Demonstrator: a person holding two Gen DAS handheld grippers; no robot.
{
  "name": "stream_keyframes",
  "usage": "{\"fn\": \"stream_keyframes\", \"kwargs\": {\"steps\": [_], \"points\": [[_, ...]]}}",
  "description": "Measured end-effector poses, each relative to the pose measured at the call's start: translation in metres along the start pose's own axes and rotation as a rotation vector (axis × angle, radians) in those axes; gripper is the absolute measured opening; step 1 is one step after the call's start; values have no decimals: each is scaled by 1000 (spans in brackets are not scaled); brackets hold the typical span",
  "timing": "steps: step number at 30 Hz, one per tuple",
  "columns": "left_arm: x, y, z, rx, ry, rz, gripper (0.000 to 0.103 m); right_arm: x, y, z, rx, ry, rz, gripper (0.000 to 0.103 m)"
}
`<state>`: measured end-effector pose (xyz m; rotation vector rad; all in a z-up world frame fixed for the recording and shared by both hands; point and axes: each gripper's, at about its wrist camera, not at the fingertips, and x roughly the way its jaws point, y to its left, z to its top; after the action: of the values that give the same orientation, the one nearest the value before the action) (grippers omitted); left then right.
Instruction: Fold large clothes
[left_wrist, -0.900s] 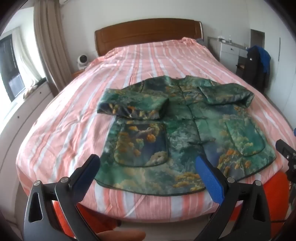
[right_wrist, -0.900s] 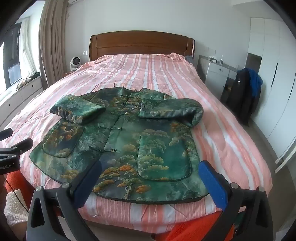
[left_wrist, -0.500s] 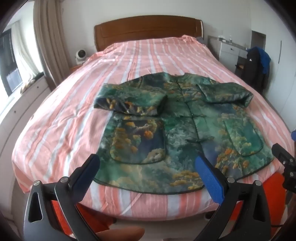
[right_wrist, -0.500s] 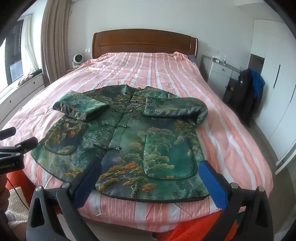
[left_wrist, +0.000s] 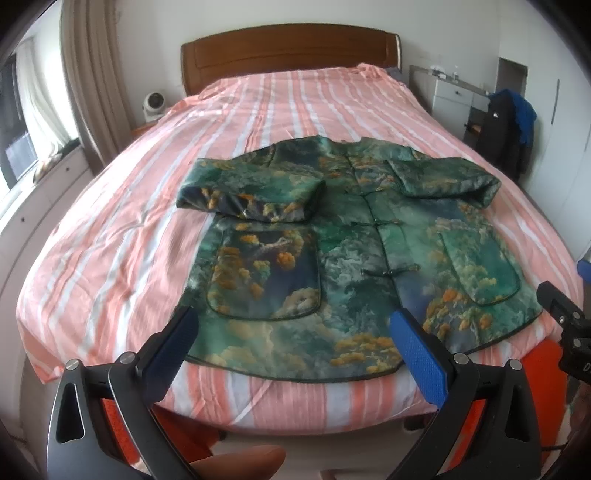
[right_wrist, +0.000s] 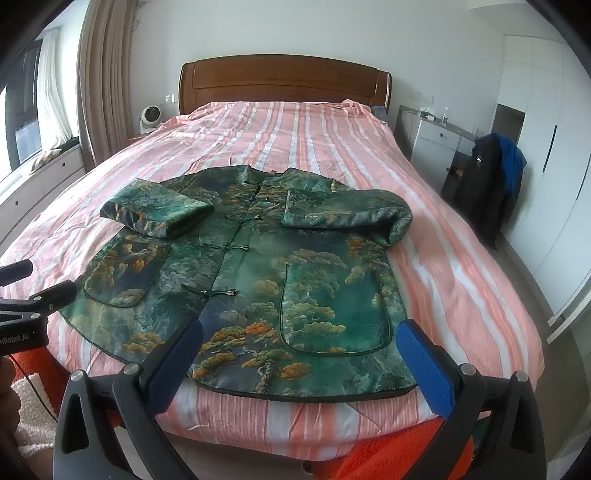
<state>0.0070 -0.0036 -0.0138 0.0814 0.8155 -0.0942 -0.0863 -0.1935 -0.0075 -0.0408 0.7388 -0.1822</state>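
Jacket (left_wrist: 354, 258): green, patterned, spread flat face up, centre of both frames, near the foot of the bed (left_wrist: 110, 240); hem at the lower edge.
Sleeves: both folded inward across the chest; one (right_wrist: 159, 216) at frame left, the other (right_wrist: 351, 218) at frame right in the right wrist view.
Left gripper (left_wrist: 291, 332): fingers spread wide apart, holding nothing, lower part of its frame, short of the hem.
Right gripper (right_wrist: 299, 341): fingers likewise spread, empty, over the hem at the bottom of its frame.
Bedspread (right_wrist: 295, 133): pink and white stripes.
Headboard (right_wrist: 284, 83): wooden, upper centre.
Dark coat (right_wrist: 484, 184): hangs at right, well apart from the bed.
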Motion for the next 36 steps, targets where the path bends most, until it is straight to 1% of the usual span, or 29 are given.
{"fn": "stream_keyframes", "kwargs": {"steps": [9, 12, 16, 20, 26, 36], "points": [[-1, 1, 0, 9, -11, 1, 103, 1, 0, 0, -1, 0, -4, 103], [-1, 4, 0, -2, -19, -5, 103, 0, 0, 1, 3, -6, -10, 103], [2, 3, 0, -10, -6, -13, 103, -5, -1, 3, 8, -18, -25, 103], [4, 0, -1, -3, 12, -14, 103, -4, -1, 3, -6, -12, -50, 103], [1, -2, -1, 10, 6, -17, 103, -3, -2, 2, -14, -13, -85, 103], [3, 2, 0, 3, 8, -10, 103, -8, -4, 4, -12, -39, -107, 103]]}}
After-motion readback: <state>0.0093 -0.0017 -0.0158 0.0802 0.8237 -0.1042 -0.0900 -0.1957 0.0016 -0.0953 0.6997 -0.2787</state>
